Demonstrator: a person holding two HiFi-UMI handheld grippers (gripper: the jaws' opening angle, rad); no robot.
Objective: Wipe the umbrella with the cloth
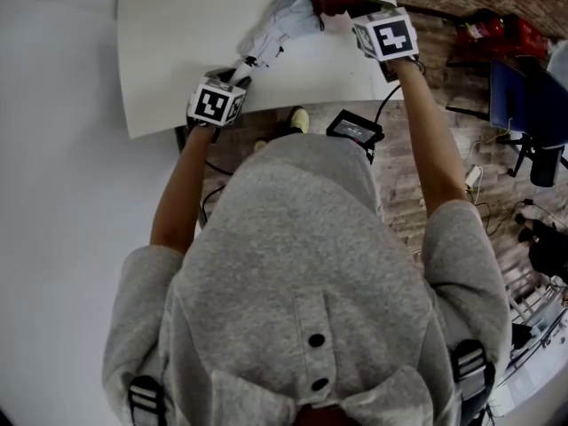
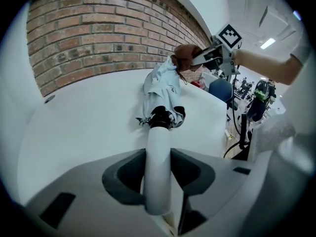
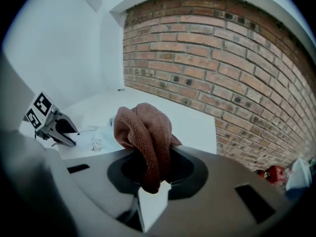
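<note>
Left hand-held gripper (image 2: pixel 159 176) clamps umbrella (image 1: pixel 277 30) handle (image 2: pixel 159 147); right hand-held gripper (image 3: pixel 150 171) pinches cloth (image 3: pixel 142 130), top centre of head view. Hard wiping could twist the handle loose.

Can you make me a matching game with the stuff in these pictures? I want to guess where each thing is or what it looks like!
Things:
1. cloth
2. umbrella
3. table
4. wall

Clues:
A. made of bricks
B. white, lying under the umbrella
C. folded up, gripped by the left gripper
D. brown, pinched in the right gripper

Right pairs: 1-D, 2-C, 3-B, 4-A.
</note>
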